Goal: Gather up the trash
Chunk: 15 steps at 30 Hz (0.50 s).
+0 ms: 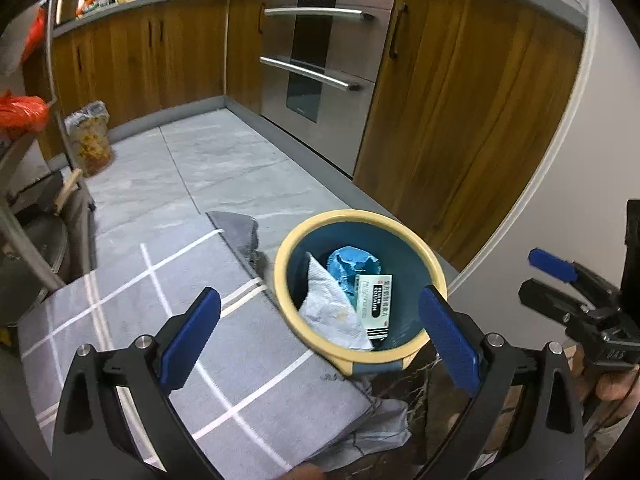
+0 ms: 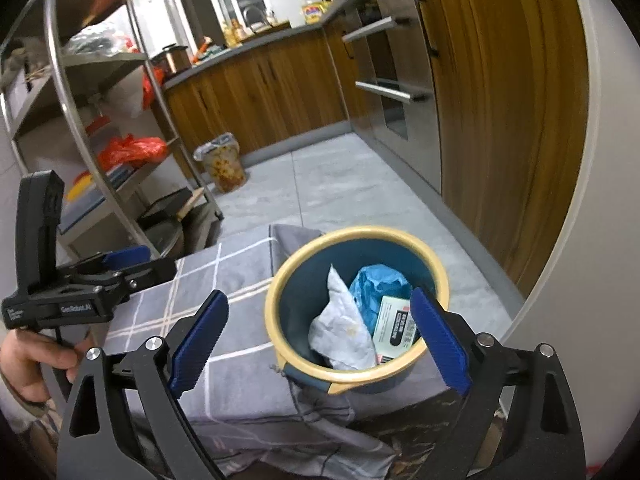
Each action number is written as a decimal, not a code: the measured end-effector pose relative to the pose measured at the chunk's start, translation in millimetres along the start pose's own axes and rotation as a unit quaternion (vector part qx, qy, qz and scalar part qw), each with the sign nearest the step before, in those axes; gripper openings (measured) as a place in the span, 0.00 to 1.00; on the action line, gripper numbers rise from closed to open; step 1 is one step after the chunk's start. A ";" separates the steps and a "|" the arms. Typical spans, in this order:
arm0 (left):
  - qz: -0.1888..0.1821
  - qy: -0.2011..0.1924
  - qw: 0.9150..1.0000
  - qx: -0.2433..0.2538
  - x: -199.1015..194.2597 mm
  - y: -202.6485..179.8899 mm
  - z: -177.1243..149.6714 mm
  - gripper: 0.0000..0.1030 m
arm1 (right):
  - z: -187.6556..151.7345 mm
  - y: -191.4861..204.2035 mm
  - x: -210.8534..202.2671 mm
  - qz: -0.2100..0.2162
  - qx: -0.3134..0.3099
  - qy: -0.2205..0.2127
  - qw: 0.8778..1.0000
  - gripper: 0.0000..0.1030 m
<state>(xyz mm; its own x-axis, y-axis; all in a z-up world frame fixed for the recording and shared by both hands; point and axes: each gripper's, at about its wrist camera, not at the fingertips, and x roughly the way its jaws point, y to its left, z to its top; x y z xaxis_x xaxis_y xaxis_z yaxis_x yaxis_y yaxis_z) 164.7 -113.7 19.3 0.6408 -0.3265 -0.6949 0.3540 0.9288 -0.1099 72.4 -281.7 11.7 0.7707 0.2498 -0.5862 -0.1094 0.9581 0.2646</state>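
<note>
A small blue bin with a cream rim (image 1: 285, 264) (image 2: 272, 300) stands at the right end of a grey checked cloth (image 1: 224, 364) (image 2: 224, 280). In it lie a crumpled white paper towel (image 1: 332, 316) (image 2: 340, 332), a blue wrapper (image 1: 350, 262) (image 2: 378, 280) and a white medicine box (image 1: 374, 304) (image 2: 394, 322). My left gripper (image 1: 320, 336) is open and empty, just short of the bin. My right gripper (image 2: 320, 336) is open and empty, above the bin's near rim. Each gripper shows in the other's view, the right one (image 1: 556, 276) and the left one (image 2: 120, 264).
Wooden cabinets (image 1: 460, 112) and a steel oven (image 1: 320, 72) run along the right. A metal shelf rack (image 2: 92, 120) with orange bags stands on the left. A patterned bin with a liner (image 1: 90, 140) (image 2: 224, 162) sits on the grey tile floor (image 1: 224, 160).
</note>
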 end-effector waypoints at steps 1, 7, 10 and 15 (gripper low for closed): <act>0.006 -0.006 1.000 0.004 -5.6 -1.0 -3.5 0.94 | -1.9 2.1 -3.5 -0.003 -0.004 -0.006 1.000 0.91; 0.033 -0.039 0.999 0.002 -34.0 -5.4 -26.1 0.94 | -15.1 18.3 -19.4 -0.016 -0.030 -0.033 0.999 0.92; 0.042 -0.051 0.998 0.007 -43.5 -11.1 -38.7 0.94 | -25.1 27.5 -25.9 -0.027 -0.048 -0.045 0.997 0.92; 0.048 -0.065 0.997 0.011 -55.6 -18.0 -55.5 0.95 | -34.4 36.3 -34.8 -0.032 -0.064 -0.064 0.995 0.93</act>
<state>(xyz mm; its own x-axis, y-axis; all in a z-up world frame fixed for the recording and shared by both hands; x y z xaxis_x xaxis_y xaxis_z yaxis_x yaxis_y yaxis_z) 84.9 -102.5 20.4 0.7546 -0.2574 -0.6036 0.3001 0.9534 -0.0313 20.0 -250.8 15.4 0.8512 0.1764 -0.4943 -0.1305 0.9834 0.1261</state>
